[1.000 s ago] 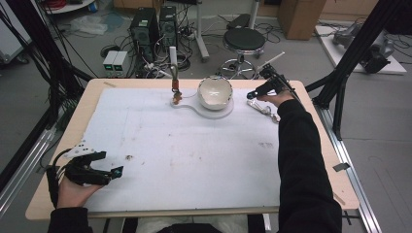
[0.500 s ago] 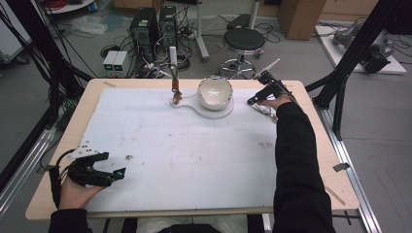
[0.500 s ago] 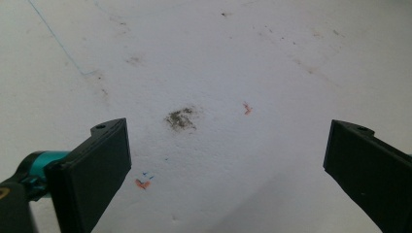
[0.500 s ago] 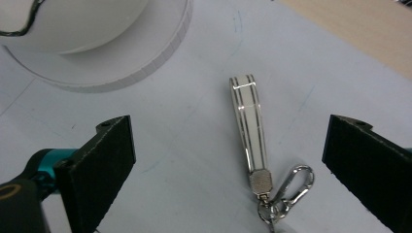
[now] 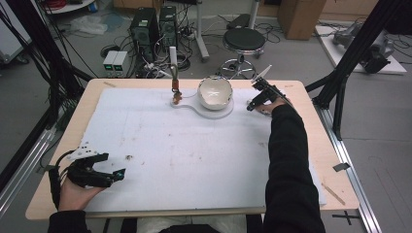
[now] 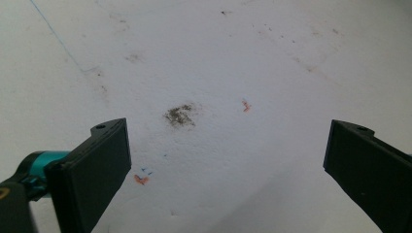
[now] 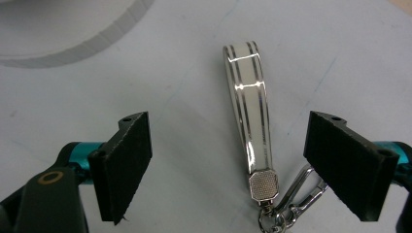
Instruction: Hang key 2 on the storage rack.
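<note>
A white key strap with silver stripes and a metal clasp lies flat on the white mat. My right gripper hangs low over it at the far right of the table. The strap runs between the two black jaws, nearer the right one, and neither pad touches it. These jaws have just been closing but still stand apart. My left gripper rests at the near left, its jaws wide open over bare, stained mat.
A white bowl sits on a round white board at the far middle, just left of my right gripper. A small clamp stand stands beside it. The board's edge shows in the right gripper view.
My right gripper has come down toward the mat at the far right, over the strap. The left hand has stayed where it was.
</note>
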`<act>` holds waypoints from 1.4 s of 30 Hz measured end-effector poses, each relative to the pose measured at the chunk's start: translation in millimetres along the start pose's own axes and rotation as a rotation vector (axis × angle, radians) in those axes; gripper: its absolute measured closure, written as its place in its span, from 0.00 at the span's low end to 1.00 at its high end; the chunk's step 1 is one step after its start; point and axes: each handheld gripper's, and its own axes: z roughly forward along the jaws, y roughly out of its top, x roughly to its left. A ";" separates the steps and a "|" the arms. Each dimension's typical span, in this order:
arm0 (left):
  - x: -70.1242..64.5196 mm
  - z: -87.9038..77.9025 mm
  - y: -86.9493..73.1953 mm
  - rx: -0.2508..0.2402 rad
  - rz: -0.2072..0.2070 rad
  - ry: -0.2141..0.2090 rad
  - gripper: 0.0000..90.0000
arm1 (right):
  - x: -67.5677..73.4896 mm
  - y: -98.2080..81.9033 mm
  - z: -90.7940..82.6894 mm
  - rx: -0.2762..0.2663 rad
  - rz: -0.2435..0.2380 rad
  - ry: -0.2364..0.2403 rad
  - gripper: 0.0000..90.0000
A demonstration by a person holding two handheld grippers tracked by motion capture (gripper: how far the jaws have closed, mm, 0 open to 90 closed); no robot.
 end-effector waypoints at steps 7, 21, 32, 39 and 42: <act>-0.2 0.2 -0.6 0.004 -0.001 -0.001 0.04 | -1.6 -1.3 11.8 0.064 0.007 -0.037 0.30; 0.2 1.5 -0.8 0.010 -0.001 -0.002 0.04 | -10.8 -9.8 8.6 0.055 0.043 -0.085 0.57; 0.7 2.1 -0.6 0.011 0.002 -0.004 0.04 | -7.6 -9.2 14.1 0.074 0.056 -0.076 0.79; 0.7 0.8 -0.4 0.001 0.000 -0.004 0.04 | -8.7 -12.4 8.9 0.048 0.099 -0.037 0.84; 0.1 1.0 -0.3 0.001 0.002 -0.005 0.04 | -8.2 -12.8 3.7 0.039 0.093 -0.047 0.84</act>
